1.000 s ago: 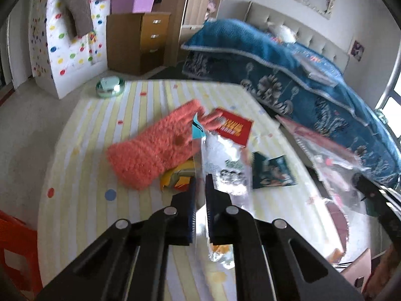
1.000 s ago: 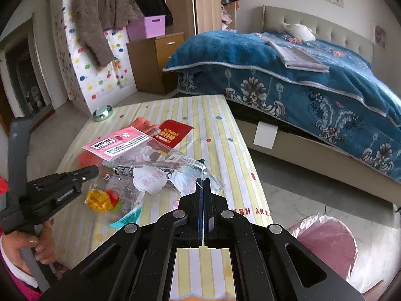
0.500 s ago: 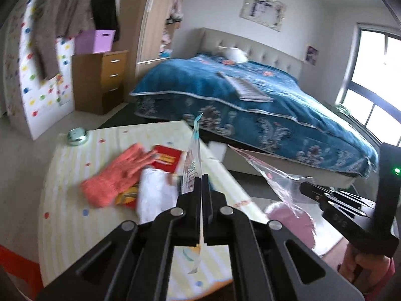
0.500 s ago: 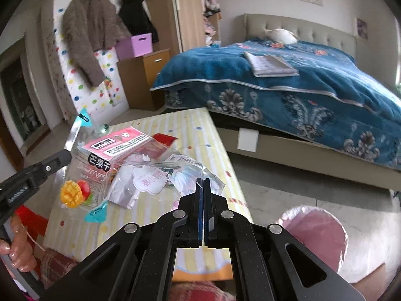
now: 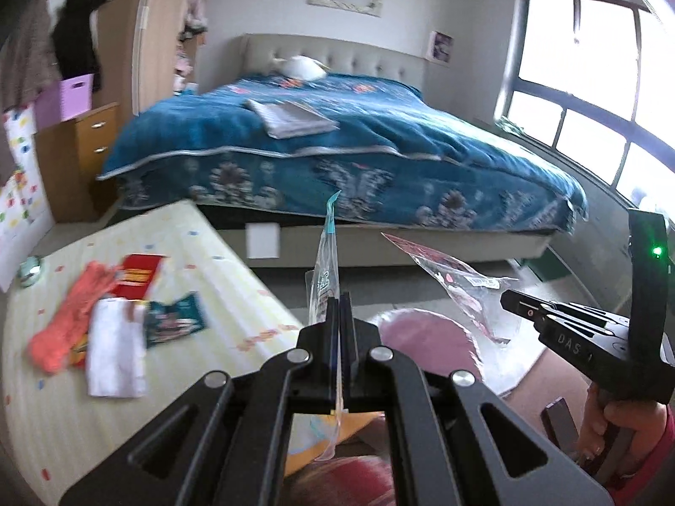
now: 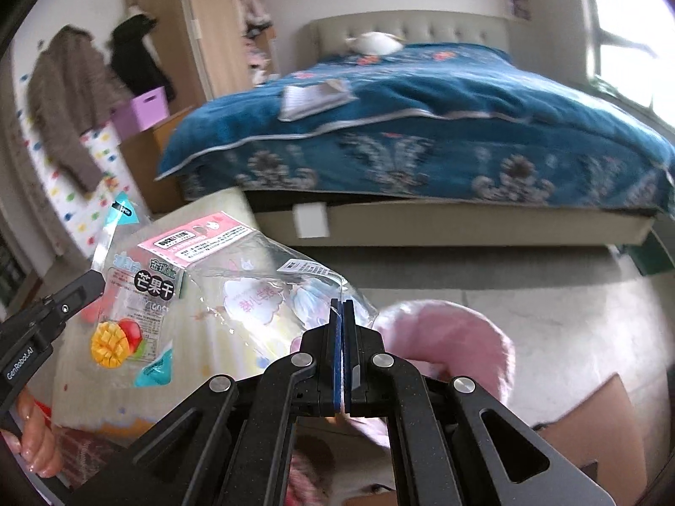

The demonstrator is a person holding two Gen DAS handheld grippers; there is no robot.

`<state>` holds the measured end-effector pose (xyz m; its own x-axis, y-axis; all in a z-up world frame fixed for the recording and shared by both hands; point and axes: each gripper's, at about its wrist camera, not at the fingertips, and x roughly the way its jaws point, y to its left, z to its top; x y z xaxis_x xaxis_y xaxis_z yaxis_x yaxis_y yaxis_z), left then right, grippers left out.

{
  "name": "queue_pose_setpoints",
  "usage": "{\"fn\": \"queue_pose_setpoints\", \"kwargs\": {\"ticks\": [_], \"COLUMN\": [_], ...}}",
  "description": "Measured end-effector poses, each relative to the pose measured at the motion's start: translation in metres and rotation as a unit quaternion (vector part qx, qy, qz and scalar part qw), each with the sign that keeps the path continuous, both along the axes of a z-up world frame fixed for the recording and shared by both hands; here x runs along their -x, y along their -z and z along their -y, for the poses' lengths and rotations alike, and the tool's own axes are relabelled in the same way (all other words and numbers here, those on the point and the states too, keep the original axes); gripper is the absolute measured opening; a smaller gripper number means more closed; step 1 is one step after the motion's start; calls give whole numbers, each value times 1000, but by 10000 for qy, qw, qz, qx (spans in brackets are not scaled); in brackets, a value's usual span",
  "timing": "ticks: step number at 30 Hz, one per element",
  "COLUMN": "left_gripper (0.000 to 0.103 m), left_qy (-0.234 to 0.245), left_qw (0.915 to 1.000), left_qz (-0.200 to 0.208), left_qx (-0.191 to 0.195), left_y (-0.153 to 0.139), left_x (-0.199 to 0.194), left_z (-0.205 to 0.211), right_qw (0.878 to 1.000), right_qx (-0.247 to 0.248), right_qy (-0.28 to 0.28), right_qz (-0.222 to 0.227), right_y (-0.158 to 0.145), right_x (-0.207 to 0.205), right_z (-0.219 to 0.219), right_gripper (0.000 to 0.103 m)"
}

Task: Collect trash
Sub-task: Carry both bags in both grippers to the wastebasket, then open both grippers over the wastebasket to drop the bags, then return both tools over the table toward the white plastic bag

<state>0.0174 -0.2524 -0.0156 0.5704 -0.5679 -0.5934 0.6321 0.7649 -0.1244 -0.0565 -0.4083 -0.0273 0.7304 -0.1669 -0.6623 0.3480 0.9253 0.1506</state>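
Clear plastic mango-snack wrapper with teal corners (image 5: 324, 272) pinched edge-on in left gripper (image 5: 340, 308), jaws closed flat on film; wrapper standing up past fingertips, lower end hanging below jaws. Same wrapper in right wrist view, off to left and held up clear of table, printed face showing.

Clear plastic packet with pink header card (image 6: 253, 291) clamped at one corner in right gripper (image 6: 342, 316), jaws closed on film; rest of packet spreading up and left of fingertips. Both pieces off table, in air, near each other but apart.

Just ahead of and below both tools: round bin lined with pink bag (image 5: 426, 337), on floor beyond table edge. Neither piece over mouth for certain; not yet released.

Further left of left tool, on yellow striped tablecloth (image 5: 236, 278): dark green foil wrapper (image 5: 175, 322), red flat packet (image 5: 139, 274), white crumpled paper or plastic (image 5: 114, 350), orange fuzzy glove (image 5: 69, 320) — glove likely not trash. Small round green tin (image 5: 30, 269) at far edge.

Judgement: two pieces picked, drop pending. At least three pieces left on table; roughly midway, possibly less.
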Motion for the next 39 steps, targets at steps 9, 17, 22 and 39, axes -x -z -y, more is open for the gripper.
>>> {"fn": "queue_pose_setpoints", "kwargs": {"ticks": [9, 17, 22, 39], "left_gripper": [0, 0, 2, 50], "left_qy": [783, 1161, 1223, 491], "left_qw": [9967, 9927, 9916, 9982], "left_qz": [-130, -238, -346, -132], "left_qx": [-190, -206, -253, -319], "left_y": [25, 37, 46, 30], "left_x": [2, -10, -19, -18], "left_z": [84, 129, 142, 74], "right_qw": [9935, 9867, 9845, 9918], "right_qx": [-631, -1030, -1189, -860], "right_qy": [793, 960, 901, 794], "right_qz": [-510, -818, -927, -514], "right_y": [46, 83, 99, 65], "right_x": [21, 19, 7, 7], "right_z": [83, 123, 135, 108], "right_gripper": [1, 4, 25, 52]}}
